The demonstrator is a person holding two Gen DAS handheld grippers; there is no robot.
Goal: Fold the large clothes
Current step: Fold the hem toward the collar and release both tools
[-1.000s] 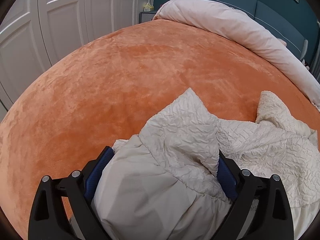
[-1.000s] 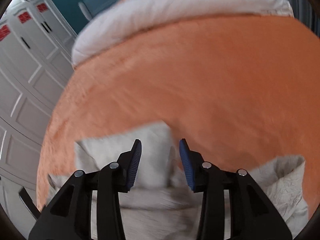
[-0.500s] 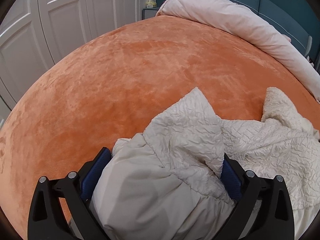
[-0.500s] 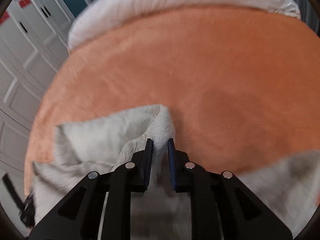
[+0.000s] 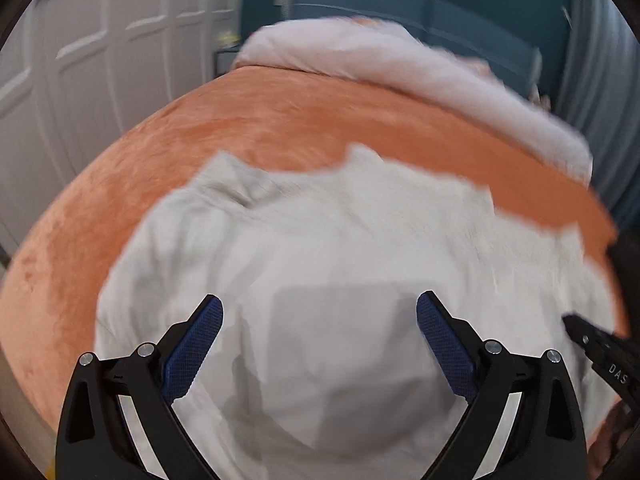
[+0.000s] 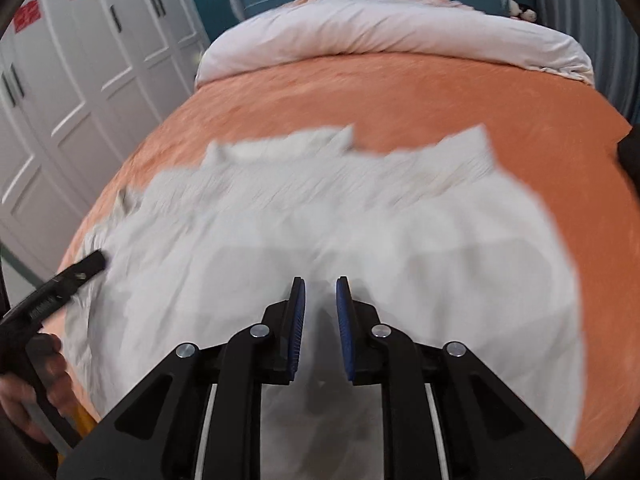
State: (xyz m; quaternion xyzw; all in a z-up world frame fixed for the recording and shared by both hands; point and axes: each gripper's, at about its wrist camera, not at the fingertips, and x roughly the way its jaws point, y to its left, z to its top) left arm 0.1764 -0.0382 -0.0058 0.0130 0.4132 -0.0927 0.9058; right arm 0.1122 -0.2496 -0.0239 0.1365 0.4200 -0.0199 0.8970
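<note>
A large cream-white garment (image 5: pixel 340 240) (image 6: pixel 320 220) lies spread wide on the orange bed cover (image 5: pixel 300 128) (image 6: pixel 400 92), blurred by motion. My left gripper (image 5: pixel 318 312) hovers over its near part with jaws wide apart. Both blue pads show bare, and cloth lies below and between them without being pressed. One of its fingers (image 6: pixel 76 270) shows at the garment's left edge in the right wrist view. My right gripper (image 6: pixel 320 300) has its pads close together with a fold of the white cloth between them. Its tip (image 5: pixel 592 348) shows at the right edge of the left wrist view.
A rolled pale duvet (image 5: pixel 400 68) (image 6: pixel 380 32) runs along the far end of the bed before a teal headboard (image 5: pixel 400 0). White wardrobe doors (image 5: pixel 100 80) (image 6: pixel 80 80) stand to the left. A person's hand (image 6: pixel 36 392) holds the left tool.
The right gripper shut on a fold of the garment. The bunch that filled the left jaws has dropped away from the pads. Both hands swung, and the crumpled garment now lies spread wide.
</note>
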